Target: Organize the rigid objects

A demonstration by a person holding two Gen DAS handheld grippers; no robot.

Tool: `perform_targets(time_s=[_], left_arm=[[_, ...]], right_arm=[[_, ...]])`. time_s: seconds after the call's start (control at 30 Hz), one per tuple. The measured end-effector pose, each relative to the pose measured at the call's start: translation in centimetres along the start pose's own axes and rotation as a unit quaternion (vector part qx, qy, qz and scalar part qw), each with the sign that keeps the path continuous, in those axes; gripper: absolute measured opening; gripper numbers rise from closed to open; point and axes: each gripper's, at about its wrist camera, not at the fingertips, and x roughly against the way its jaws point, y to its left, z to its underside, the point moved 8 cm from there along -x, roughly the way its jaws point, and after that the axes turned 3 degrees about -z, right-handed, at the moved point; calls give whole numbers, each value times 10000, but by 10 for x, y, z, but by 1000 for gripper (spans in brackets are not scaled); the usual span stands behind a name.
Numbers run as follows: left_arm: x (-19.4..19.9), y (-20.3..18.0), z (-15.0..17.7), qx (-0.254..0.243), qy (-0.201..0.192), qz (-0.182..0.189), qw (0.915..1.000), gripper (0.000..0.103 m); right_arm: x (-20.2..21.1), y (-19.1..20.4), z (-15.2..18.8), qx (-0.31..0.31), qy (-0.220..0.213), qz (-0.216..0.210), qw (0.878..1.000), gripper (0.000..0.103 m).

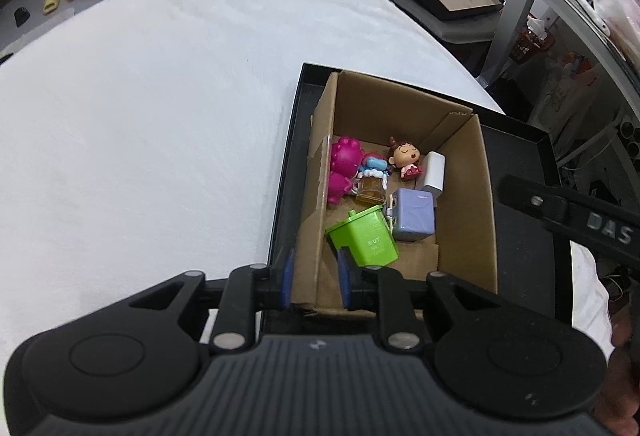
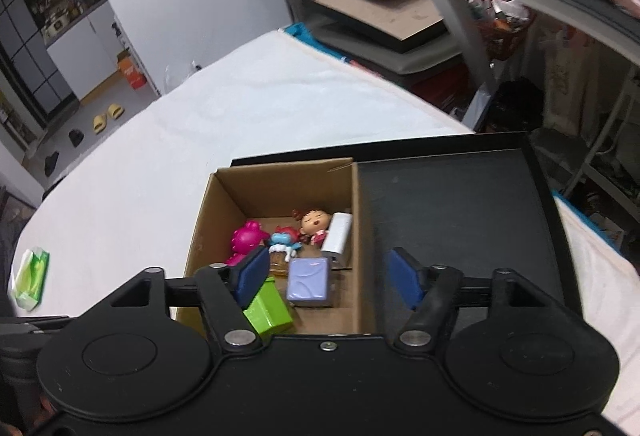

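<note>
Our left gripper (image 1: 316, 282) pinches the near-left wall of the open brown cardboard box (image 1: 468, 196), blue pads either side of it. Right gripper (image 2: 328, 276) hangs over the box w/ fingers spread, nothing betw. them. Box sits in a shallow black tray (image 2: 460, 204) on the white table (image 1: 160, 116). Inside: green plastic toy bin (image 1: 366, 238), lilac cube case (image 1: 414, 216), pink figure (image 1: 344, 164), small doll (image 1: 406, 158), white block (image 1: 434, 172).

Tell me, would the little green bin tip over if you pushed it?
The green bin already lies tilted among the other toys, so it probably tips easily. It looks like hard, hollow plastic, likely light. Its smooth sides might slip a bit between the jaws.
</note>
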Motion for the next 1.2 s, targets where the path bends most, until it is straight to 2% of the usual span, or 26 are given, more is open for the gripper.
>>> perform_targets(time_s=[0.1,0.27,0.4,0.57,0.73,1.0,1.2], left_arm=[[10,-1,1,-50,-56,-59,10000,36],[31,-11,1,-231,-259,-89,9994,43],[48,-20,2,-405,-413,-65,9983,57],[65,-32,8,-519,-415,69,9978,64],[90,-41,11,-713,-574,100,9957,71],[125,-43,13,-937,-815,132,9922,89],[146,-41,21,-1131,-1005,181,9883,92]], right_arm=[[13,-8,1,-25,-76,41,10000,75],[31,-18,4,-109,-156,13,9998,86],[47,-24,6,-130,-241,36,9996,93],[73,-34,7,-159,-397,147,9990,103],[94,-41,6,-244,-513,144,9983,103],[124,-37,16,-109,-605,290,9977,103],[143,-32,26,-110,-596,295,9977,103]])
